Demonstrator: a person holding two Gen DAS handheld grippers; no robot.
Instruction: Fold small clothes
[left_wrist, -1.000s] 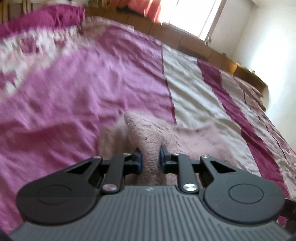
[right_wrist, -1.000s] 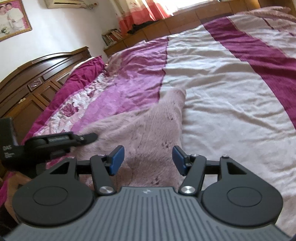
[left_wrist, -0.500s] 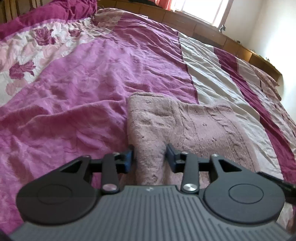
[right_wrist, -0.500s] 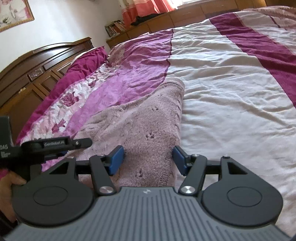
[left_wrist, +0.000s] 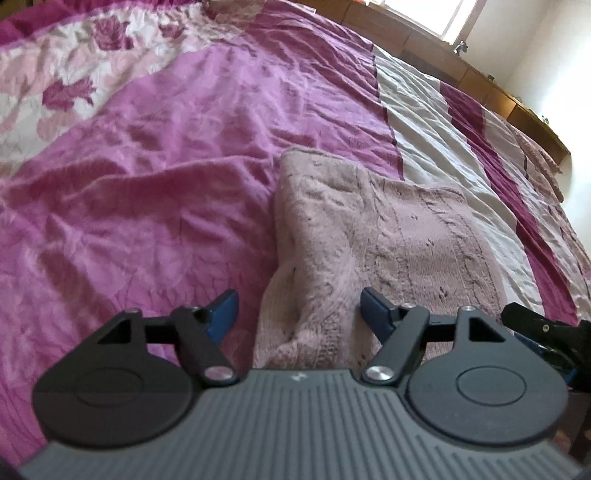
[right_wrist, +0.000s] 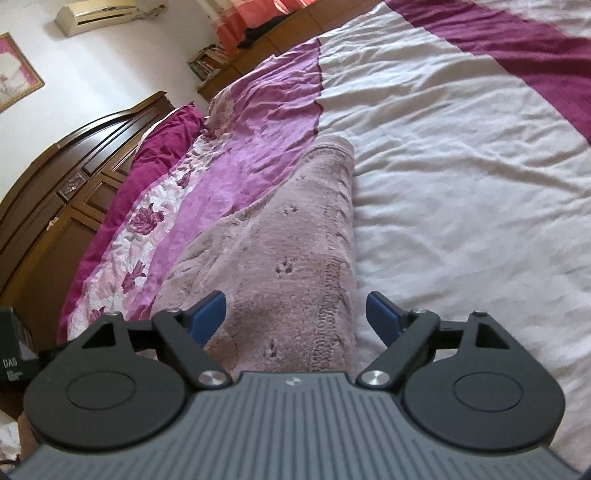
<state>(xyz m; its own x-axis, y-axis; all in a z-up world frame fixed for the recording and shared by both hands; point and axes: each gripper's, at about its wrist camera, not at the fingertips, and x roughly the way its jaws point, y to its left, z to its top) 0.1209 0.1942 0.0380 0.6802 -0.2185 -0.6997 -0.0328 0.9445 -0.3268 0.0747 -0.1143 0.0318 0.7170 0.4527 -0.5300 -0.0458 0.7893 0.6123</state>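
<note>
Item 1, left wrist view. At the left and upper left of the frame I log the bedspread (left_wrist: 155, 192), magenta and creased, with a floral band in the far upper left corner. Low in the frame, left of centre, sits my left gripper (left_wrist: 299, 314); its jaws have just been opening and now stand wide, blue pads clear of the cloth, nothing pinched. Between and beyond them lies the knitted garment (left_wrist: 369, 229), dusty pink, flat on the bedspread in the centre and centre right of the frame. Its near left corner is bunched into a ridge directly between my pads. At the lower right edge the tip of the other tool shows.

Item 2, right wrist view. Upper left: a dark wooden headboard (right_wrist: 55, 177). The knitted garment (right_wrist: 288, 258) runs from bottom centre up towards the upper middle as a long strip, its straight right edge on the pale part of the spread. My right gripper (right_wrist: 295, 315) sits at bottom centre; its jaws have also just been opening, are wide and hold nothing, with the garment's near end between them.

Key relation: the garment stretches straight ahead of both tools, long axis away from me, near edge under both sets of pads. I judge both hands equally close, one per near corner, so the next fold would likely carry that near edge forward.
</note>
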